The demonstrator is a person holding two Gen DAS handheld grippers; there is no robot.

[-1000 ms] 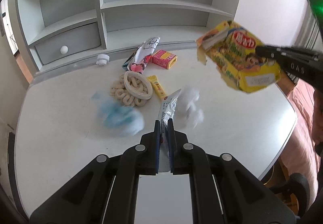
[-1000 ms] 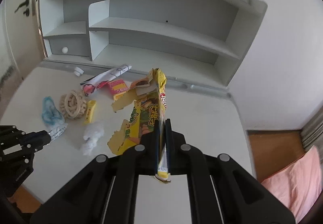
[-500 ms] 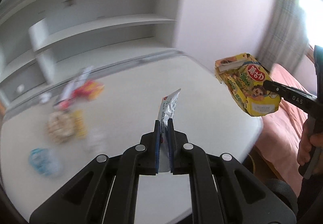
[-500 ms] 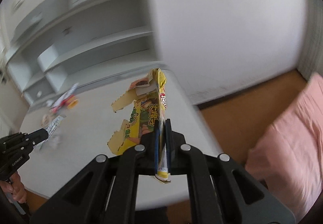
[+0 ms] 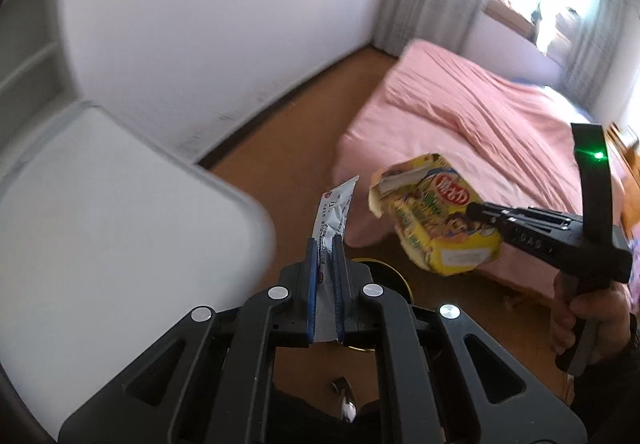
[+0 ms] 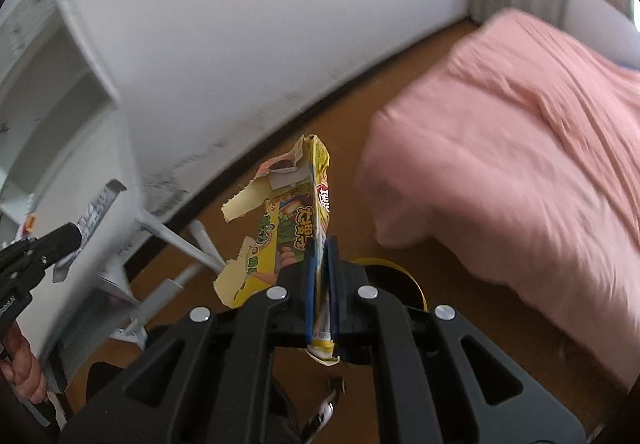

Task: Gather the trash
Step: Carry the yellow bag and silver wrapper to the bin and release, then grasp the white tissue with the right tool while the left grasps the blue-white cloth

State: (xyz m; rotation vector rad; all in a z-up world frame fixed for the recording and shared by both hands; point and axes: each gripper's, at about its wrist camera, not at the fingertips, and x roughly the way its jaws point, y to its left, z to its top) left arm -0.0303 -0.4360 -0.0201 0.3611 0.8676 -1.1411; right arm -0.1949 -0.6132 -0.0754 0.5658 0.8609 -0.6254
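Bedroom floor (image 5: 280, 163) beside a pink bed (image 5: 480, 115).
Left gripper (image 5: 325, 244) clamps a silver wrapper (image 5: 334, 211); right gripper (image 6: 322, 248) clamps a torn yellow box (image 6: 288, 219).

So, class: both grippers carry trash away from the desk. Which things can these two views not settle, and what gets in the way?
- Bin, left wrist view: only a yellow rim shows; the left gripper hides its inside.
- Silver wrapper: print too small to read.
- Yellow snack box, right wrist view: the right gripper covers its lower end.
- Desk: blurred, cut off by the edge.
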